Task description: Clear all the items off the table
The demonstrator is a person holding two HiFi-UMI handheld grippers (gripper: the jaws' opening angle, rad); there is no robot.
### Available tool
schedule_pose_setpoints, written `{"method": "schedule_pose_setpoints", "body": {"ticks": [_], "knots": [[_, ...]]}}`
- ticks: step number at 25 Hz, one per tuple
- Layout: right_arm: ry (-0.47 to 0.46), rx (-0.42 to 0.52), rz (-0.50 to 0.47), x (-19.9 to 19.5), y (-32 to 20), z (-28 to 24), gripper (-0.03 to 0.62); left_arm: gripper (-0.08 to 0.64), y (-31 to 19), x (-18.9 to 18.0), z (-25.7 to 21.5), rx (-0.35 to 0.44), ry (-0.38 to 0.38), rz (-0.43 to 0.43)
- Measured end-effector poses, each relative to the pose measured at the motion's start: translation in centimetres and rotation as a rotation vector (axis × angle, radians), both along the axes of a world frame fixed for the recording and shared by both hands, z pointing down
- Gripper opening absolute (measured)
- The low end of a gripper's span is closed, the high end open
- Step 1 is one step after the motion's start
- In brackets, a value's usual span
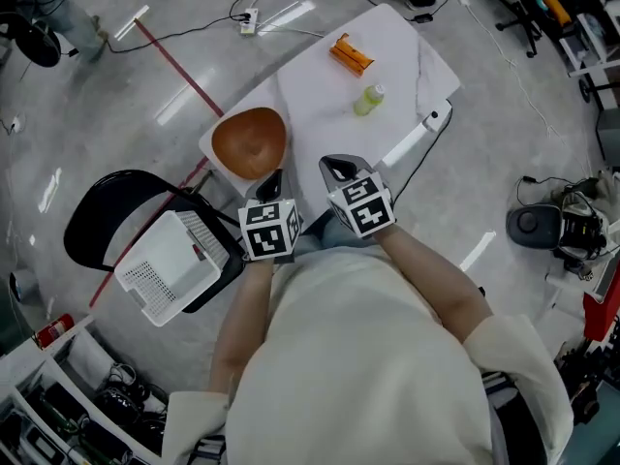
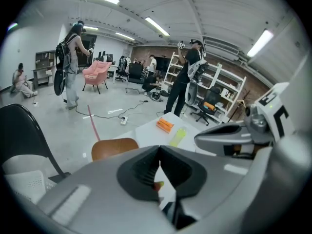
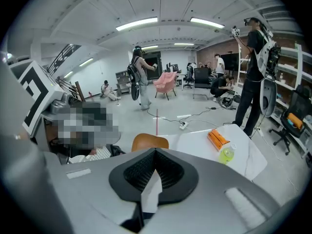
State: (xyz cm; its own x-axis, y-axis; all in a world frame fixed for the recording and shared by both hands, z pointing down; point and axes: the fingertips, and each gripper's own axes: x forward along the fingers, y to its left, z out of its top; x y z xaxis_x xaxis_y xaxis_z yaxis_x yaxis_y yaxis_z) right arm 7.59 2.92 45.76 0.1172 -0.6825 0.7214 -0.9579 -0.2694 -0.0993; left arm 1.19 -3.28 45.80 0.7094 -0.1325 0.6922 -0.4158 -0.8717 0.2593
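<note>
1. Both tools are shut & empty. The left tool (image 1: pixel 270 184) and right tool (image 1: pixel 338 170) hang side by side over the worktop's (image 1: pixel 320 105) near edge, jaws pressed together w/ nothing between.
2. No task thing is cleared. The brown bowl (image 1: pixel 250 141) is at the worktop's near-left corner, the bottle (image 1: pixel 368 100) mid-worktop, the orange pack (image 1: pixel 351 55) toward its far end.
3. Step in hand, my guess: reach for a first item, prob. the bowl as it's closest. Open the jaws wide before coming down, take the rim not the belly, and keep the other tool clear.
4. Likely drop spot is the white basket (image 1: pixel 165 264) on a chair (image 1: pixel 97 211) off the worktop's left. That's a judgement only.
5. Hard to tell:
   - whether the bowl sits fully on the worktop or overhangs it;
   - the worktop's near edge, hidden by the tools & person;
   - a small white thing (image 1: pixel 434 119) w/ cable at the worktop's right edge.
</note>
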Motion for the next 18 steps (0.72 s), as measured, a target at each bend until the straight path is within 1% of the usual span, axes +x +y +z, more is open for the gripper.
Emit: {"method": "schedule_pose_setpoints", "body": {"ticks": [4,7,13,18], "knots": [[0.011,-0.01,0.018,-0.8,1.1,-0.1,-0.002,0.009,0.3,-0.5,0.1,-0.002,-0.002,0.031],[0.01,-0.013,0.039,-0.6,1.7,-0.2,-0.002,0.009,0.4,-0.3,0.0,-0.009,0.004,0.038],[0.019,-0.006,0.058,1.0,2.0,-0.4,-0.002,0.009,0.9,0.9,-0.2,-0.004,0.01,0.058],[0.019,0.006,0.029,3.4,1.9,-0.2,-0.002,0.009,1.1,3.1,0.1,-0.011,0.023,0.029]]}}
